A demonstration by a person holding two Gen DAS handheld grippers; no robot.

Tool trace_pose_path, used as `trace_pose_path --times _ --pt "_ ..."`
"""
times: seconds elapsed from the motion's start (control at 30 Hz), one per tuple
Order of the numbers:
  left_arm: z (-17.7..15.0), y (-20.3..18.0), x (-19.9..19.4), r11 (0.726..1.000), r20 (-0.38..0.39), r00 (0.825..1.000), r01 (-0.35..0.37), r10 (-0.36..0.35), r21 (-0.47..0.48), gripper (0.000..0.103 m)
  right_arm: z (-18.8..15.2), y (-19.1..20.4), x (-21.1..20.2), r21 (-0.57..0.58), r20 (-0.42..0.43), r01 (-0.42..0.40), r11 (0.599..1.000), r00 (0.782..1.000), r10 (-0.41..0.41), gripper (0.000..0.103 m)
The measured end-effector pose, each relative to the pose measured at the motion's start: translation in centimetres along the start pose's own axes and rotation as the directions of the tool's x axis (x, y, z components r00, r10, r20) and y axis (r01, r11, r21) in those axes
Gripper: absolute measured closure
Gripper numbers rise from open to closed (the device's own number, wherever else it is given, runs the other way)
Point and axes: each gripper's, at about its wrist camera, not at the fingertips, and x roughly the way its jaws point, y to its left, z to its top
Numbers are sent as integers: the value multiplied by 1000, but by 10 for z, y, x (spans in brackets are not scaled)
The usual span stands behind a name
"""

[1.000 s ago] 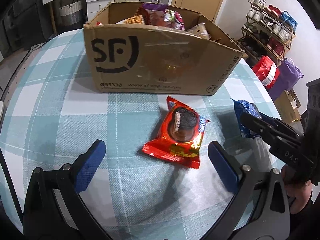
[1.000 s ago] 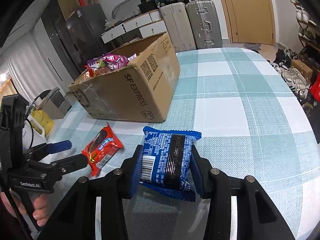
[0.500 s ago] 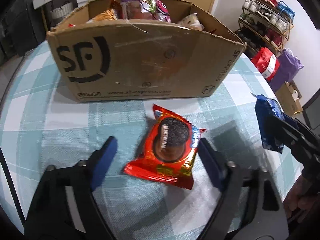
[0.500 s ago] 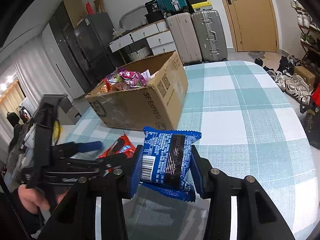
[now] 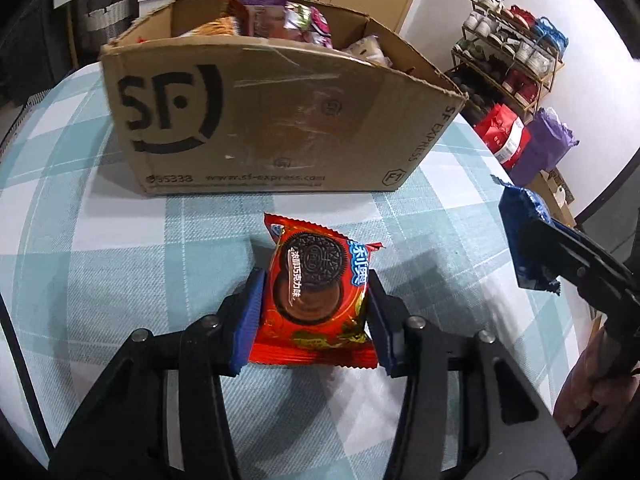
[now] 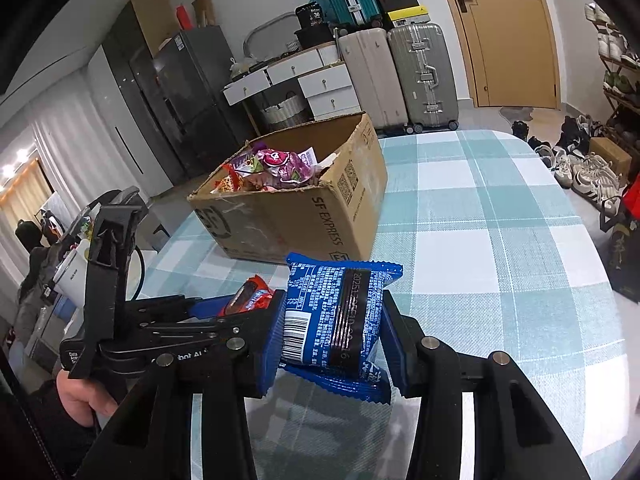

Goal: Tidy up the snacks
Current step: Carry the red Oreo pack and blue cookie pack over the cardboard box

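Holding the red packet [image 5: 318, 292] pinched in your left gripper [image 5: 316, 312] just above the table [image 5: 100, 264], and the blue packet [image 6: 340, 320] clamped in your right gripper [image 6: 332, 340], lift both clear of the rim before tipping them into the box [image 5: 260, 120].

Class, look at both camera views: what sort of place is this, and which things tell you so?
Probably a lived-in home, perhaps by the entrance: a shoe rack, suitcases beside a door, and a fridge ring the checked table.

Even indoor light — sharp centre, fisheye-warped edges.
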Motion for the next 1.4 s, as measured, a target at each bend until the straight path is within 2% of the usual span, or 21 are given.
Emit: trace_pose_path --times 0.33,0.7,1.07,1.4 --pt "-7 11 -20 999 46 999 23 -22 -38 58 3 27 0 -42 -14 3 999 1000 -4 59" --pt "-19 49 -76 997 107 994 29 -21 -76 58 10 60 -4 -72 -13 -46 996 999 45 59" --pt "-7 68 -120 996 164 986 23 -8 -90 58 25 85 -15 -94 8 -93 991 996 94 59" --pt "16 70 -150 995 192 981 46 -29 -86 58 46 103 -26 -143 31 -123 982 991 129 59"
